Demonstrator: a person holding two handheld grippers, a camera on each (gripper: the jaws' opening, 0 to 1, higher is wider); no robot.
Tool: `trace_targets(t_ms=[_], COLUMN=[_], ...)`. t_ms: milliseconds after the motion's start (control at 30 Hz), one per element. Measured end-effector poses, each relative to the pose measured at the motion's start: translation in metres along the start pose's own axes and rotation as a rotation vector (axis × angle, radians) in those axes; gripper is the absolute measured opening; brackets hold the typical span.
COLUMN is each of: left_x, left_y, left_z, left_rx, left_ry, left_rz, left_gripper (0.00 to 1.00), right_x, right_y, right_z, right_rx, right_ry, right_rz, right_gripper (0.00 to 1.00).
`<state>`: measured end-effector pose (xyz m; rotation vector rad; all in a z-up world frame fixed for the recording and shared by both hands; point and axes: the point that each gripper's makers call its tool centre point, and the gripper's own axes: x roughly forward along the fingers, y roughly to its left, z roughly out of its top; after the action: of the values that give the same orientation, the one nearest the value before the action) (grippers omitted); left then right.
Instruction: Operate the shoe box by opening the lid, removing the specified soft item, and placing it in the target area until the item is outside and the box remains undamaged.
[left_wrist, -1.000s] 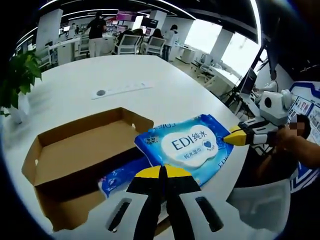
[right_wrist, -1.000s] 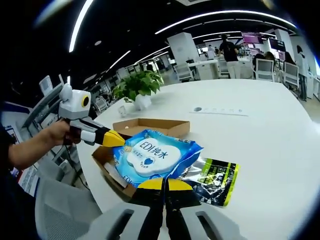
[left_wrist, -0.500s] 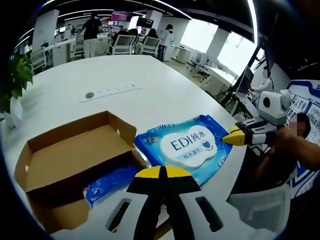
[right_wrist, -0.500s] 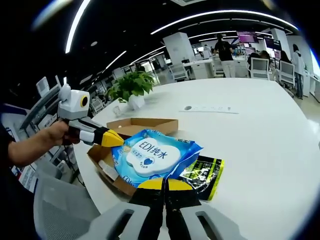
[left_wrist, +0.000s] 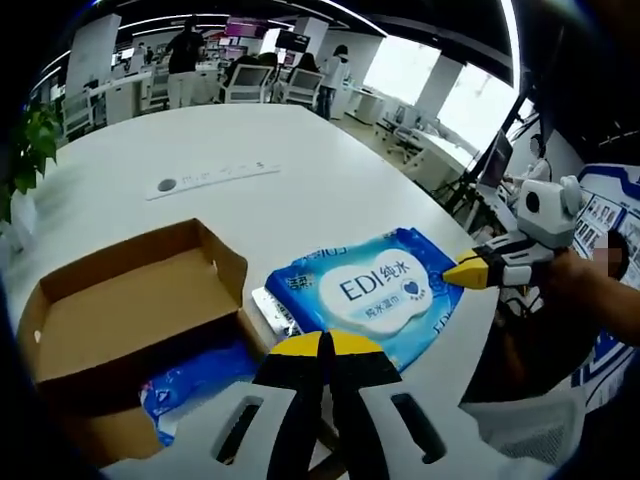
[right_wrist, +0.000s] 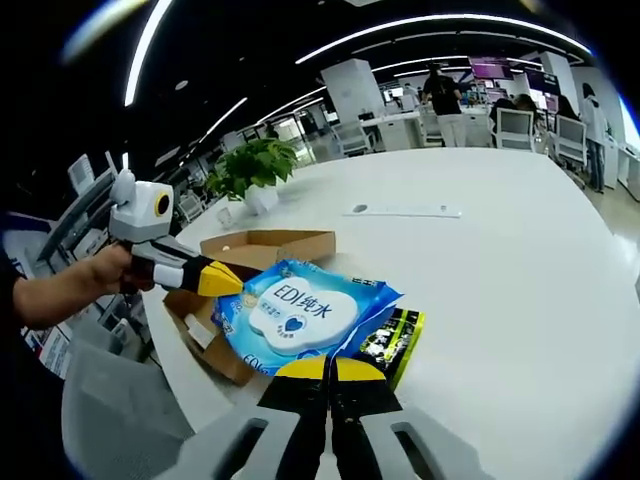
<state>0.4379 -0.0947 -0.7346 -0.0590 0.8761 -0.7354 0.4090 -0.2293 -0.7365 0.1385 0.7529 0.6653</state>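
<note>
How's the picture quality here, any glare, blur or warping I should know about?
Left gripper view: the windows blow out white, and the fisheye bends the table edge. Right gripper view: ceiling light strips curve and glare, but the wipes pack print stays sharp.

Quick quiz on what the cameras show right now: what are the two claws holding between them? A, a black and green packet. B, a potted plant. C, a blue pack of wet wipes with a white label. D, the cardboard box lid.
C: the blue pack of wet wipes with a white label is pinched at opposite edges by the left claw and the right claw, beside the open brown cardboard box.
</note>
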Motion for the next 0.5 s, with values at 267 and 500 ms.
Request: trace_targets(t_ms=[267, 500], left_x=[0.015, 0.03], left_y=[0.007, 0.011], left_z=[-0.004, -0.01], left_rx=[-0.009, 0.011], left_ry=[0.013, 0.04], left_rz=[0.033, 0.054], left_gripper=[0.0, 0.0], right_x=[0.013, 0.025], right_y=[-0.013, -0.026], right_z=[-0.003, -0.009], right_rx=[-0.002, -0.002], right_ry=[0.018, 0.038], right_rz=[0.015, 0.033], right_gripper=[0.0, 0.0])
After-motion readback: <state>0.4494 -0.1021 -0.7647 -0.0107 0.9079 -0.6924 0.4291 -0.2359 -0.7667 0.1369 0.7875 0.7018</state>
